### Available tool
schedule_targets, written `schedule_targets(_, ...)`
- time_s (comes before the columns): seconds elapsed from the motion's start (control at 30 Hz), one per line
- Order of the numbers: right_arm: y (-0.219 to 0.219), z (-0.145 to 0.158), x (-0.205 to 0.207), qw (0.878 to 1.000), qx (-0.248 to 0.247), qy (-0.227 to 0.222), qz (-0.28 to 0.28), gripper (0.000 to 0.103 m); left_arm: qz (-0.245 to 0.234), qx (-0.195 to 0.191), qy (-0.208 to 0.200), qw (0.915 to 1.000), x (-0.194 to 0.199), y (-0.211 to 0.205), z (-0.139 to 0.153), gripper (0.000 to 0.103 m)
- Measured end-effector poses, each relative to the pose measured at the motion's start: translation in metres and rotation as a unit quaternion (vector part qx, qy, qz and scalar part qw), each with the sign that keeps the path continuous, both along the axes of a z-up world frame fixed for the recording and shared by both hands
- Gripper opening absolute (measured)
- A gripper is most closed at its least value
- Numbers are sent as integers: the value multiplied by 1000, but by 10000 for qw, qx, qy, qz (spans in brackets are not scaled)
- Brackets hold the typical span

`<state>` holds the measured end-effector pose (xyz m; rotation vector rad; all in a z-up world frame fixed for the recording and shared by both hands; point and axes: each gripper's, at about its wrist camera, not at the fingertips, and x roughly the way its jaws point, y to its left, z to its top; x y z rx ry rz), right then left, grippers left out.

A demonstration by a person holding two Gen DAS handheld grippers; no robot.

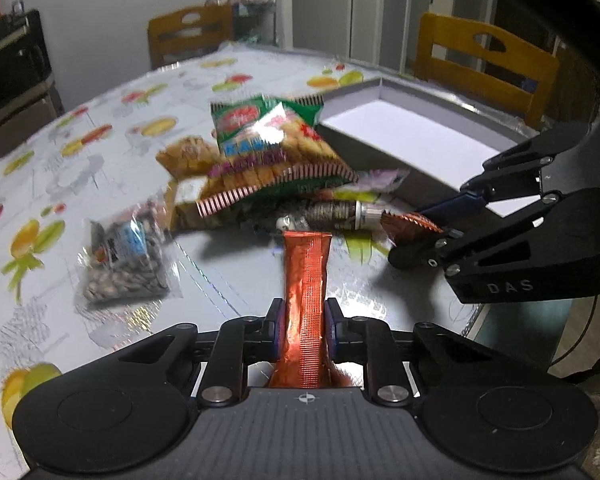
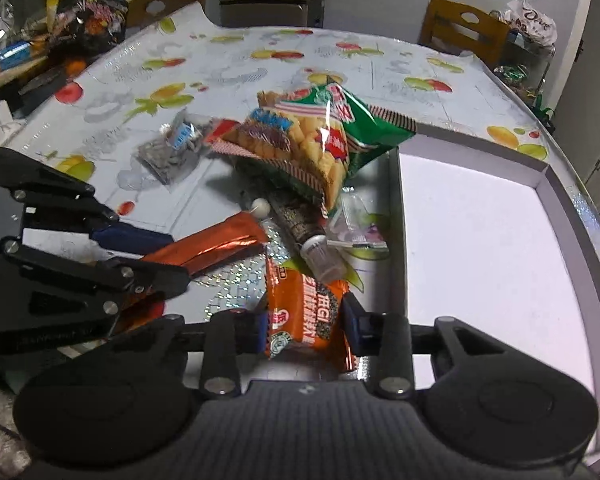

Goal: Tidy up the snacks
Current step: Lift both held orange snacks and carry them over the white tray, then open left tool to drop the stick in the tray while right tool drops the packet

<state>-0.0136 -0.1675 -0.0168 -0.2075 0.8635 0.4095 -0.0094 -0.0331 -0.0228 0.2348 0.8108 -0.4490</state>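
My left gripper (image 1: 303, 316) is shut on a long orange-red foil stick packet (image 1: 306, 272), which points away from it over the table. The right wrist view shows the same left gripper (image 2: 176, 260) at the left edge with the foil stick (image 2: 212, 250) poking out of it. My right gripper (image 2: 305, 326) is shut on an orange snack packet (image 2: 304, 308) just left of the white box (image 2: 540, 184). In the left wrist view the right gripper (image 1: 410, 235) has that packet's crinkled edge (image 1: 410, 222) between its fingers.
A pile lies behind both grippers: a green cracker bag (image 2: 320, 136), a clear bag of seeds (image 2: 172, 152), a dark tube (image 2: 300, 224) and a small clear pouch (image 2: 356, 232). The fruit-print tablecloth (image 2: 240, 64) covers the table. Wooden chairs (image 1: 484, 60) stand beyond. More snacks (image 2: 88, 12) sit far left.
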Motion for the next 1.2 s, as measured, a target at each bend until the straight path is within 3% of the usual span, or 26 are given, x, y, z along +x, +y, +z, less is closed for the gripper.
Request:
schedule_targets(0.37, -31, 50, -15, 9959, 525, -732, -86, 34, -174, 8, -681, 9975, 14, -10, 45, 22)
schedule_targets(0.67, -85, 57, -1, 9887, 396, -1080, -959, 34, -919, -227, -977, 9907, 70, -76, 74, 22)
schedule_targets(0.93, -141, 36, 14, 9765, 266, -1044, -1864, 34, -1149, -106, -698, 9909, 130, -148, 45, 22)
schedule_targets(1.2, -158, 12, 35, 9752, 117, -852, -2038, 34, -1115, 308, -456, 9922, 164, -198, 10, 22)
